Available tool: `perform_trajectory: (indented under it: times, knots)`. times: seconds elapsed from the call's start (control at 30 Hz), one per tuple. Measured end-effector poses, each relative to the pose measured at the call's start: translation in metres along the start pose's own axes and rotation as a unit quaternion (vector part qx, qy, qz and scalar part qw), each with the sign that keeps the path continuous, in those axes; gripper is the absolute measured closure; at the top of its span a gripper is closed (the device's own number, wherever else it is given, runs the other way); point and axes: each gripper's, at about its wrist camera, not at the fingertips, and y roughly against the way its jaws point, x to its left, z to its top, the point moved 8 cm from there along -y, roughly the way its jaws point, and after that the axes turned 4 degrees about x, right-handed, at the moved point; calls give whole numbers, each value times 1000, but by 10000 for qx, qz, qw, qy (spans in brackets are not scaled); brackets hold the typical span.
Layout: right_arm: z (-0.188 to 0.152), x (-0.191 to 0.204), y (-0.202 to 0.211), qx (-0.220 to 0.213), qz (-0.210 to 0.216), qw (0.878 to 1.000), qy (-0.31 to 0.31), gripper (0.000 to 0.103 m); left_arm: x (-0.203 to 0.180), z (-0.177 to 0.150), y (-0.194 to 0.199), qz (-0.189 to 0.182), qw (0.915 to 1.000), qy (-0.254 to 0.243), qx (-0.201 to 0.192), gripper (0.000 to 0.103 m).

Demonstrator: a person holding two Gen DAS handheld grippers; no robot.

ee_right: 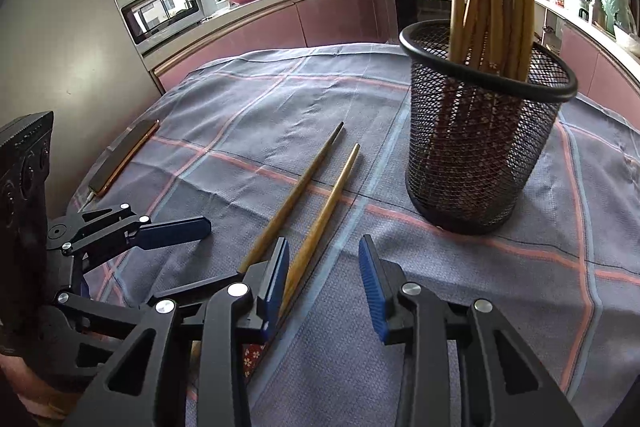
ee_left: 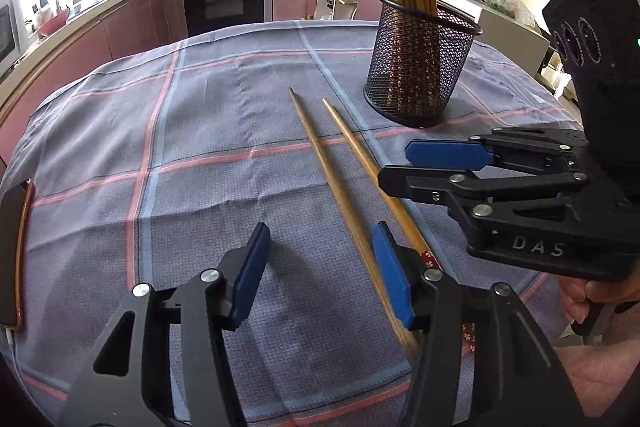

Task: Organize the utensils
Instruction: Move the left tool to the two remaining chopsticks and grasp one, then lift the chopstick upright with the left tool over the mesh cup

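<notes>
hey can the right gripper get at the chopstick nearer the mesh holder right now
Probably yes. The right gripper is open and empty, and the chopstick lies flat on the tablecloth just by its left finger, with nothing lying over it; the mesh holder stands apart.

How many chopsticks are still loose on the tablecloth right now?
2. Both lie side by side near the mesh holder: the left chopstick and the right chopstick. Their decorated handle ends run under the grippers, partly hidden.

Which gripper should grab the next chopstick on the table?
Probably the right. The right gripper is open, one loose chopstick runs just inside its left finger, and the basket stands right ahead. The left gripper is open too, but both chopsticks lie off toward its right finger.
</notes>
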Motion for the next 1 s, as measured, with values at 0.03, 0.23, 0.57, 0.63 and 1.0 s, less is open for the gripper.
perform_trajectory:
  times: [0.03,0.23,0.57,0.63,1.0]
  knots:
    - [0,0,-3,34,-22,10000,14,74,0,0,0,-18,10000,-5,-11,51]
    - [-3,-10,0,137,-302,9994,66,86,-1,1,1,-135,9999,-23,-15,49]
    - [-5,-22,3,220,-233,9994,-115,85,0,23,-15,-134,9998,-86,83,57]
    - [-5,-22,2,195,-263,9994,-109,85,0,28,-21,-151,9997,-107,133,59]
    - [-7,-33,7,69,-68,9988,-477,96,0,38,-32,-54,9999,8,154,91]
